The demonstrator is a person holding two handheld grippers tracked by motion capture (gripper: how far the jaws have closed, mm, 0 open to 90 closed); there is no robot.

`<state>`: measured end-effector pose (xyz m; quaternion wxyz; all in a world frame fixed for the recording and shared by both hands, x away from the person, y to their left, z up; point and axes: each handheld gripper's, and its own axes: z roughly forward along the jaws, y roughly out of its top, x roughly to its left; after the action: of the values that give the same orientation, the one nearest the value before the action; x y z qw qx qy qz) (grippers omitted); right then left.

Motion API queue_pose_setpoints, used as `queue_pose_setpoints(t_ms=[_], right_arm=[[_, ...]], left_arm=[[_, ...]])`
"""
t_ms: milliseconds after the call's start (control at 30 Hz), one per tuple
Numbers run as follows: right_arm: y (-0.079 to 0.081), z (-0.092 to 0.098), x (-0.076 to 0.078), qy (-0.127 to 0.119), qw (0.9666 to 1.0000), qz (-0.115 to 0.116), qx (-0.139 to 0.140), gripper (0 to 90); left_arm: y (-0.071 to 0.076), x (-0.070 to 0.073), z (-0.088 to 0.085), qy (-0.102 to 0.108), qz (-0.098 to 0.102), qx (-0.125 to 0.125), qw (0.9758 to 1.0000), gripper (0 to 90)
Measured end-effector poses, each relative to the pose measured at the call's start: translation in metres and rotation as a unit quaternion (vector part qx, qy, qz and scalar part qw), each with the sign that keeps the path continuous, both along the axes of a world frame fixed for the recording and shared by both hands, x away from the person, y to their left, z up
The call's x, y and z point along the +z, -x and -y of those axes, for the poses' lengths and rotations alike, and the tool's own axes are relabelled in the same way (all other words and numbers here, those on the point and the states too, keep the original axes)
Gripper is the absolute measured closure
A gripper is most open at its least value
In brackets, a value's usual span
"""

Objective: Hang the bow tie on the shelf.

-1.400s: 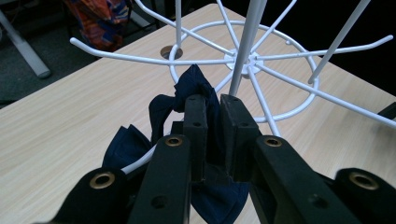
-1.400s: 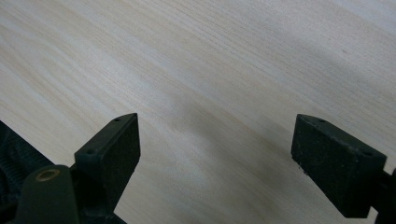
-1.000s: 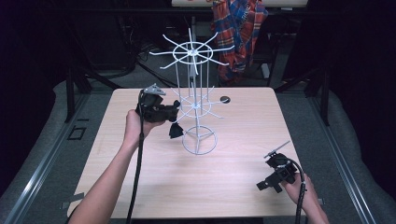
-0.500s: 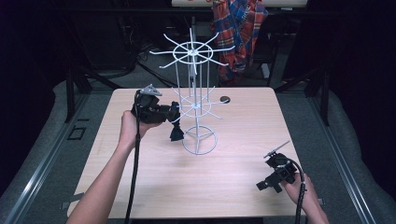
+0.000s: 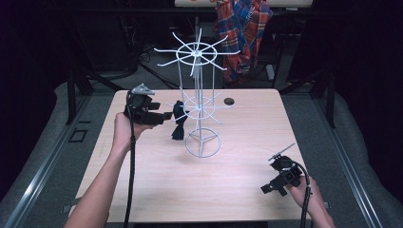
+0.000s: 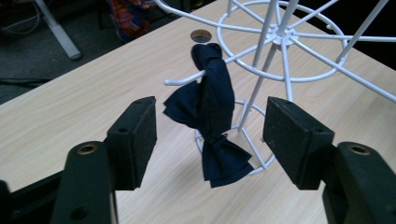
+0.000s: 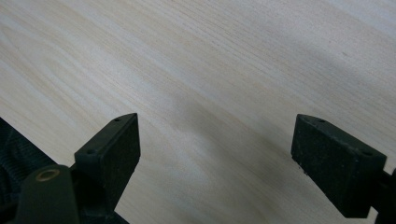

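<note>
A white wire rack point(image 5: 202, 111) with two tiers of prongs stands mid-table. A dark navy bow tie point(image 5: 178, 122) hangs from a prong of its lower ring, on the rack's left side. My left gripper point(image 5: 166, 115) is held level just left of the tie, a short gap from it. In the left gripper view the bow tie point(image 6: 212, 107) dangles from the prong point(image 6: 187, 79) beyond and between the open jaws of my left gripper point(image 6: 212, 122), which touch nothing. My right gripper point(image 5: 267, 189) rests low near the table's front right corner, open over bare wood point(image 7: 215, 140).
The light wooden table point(image 5: 157, 190) has a round cable hole point(image 5: 229, 101) behind the rack. A plaid cloth point(image 5: 242, 28) hangs on a dark frame beyond the far edge. The rack's upper prongs point(image 5: 196, 49) spread wide above the left gripper.
My left gripper has drawn back to the left, away from the rack, while the bow tie stays hanging on its prong. The right gripper has not moved.
</note>
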<state>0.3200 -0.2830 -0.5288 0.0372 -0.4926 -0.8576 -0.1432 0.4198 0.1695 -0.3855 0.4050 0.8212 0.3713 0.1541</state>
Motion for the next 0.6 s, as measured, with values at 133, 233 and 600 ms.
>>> queue_pose_setpoints(t_ms=[133,233,600], right_arm=[[0.000,0.000,0.001,0.004,1.0000,-0.001,0.003,15.3],[0.000,0.000,0.000,0.001,1.0000,-0.001,0.000,15.4],[0.000,0.000,0.002,0.004,1.0000,0.004,0.001,15.4]], left_arm=[[0.003,0.003,-0.009,-0.002,0.006,0.015,0.9999,30.9],[0.007,0.004,-0.017,-0.008,0.009,0.026,0.9996,28.4],[0.015,0.000,-0.032,-0.014,0.005,0.050,0.9986,21.2]])
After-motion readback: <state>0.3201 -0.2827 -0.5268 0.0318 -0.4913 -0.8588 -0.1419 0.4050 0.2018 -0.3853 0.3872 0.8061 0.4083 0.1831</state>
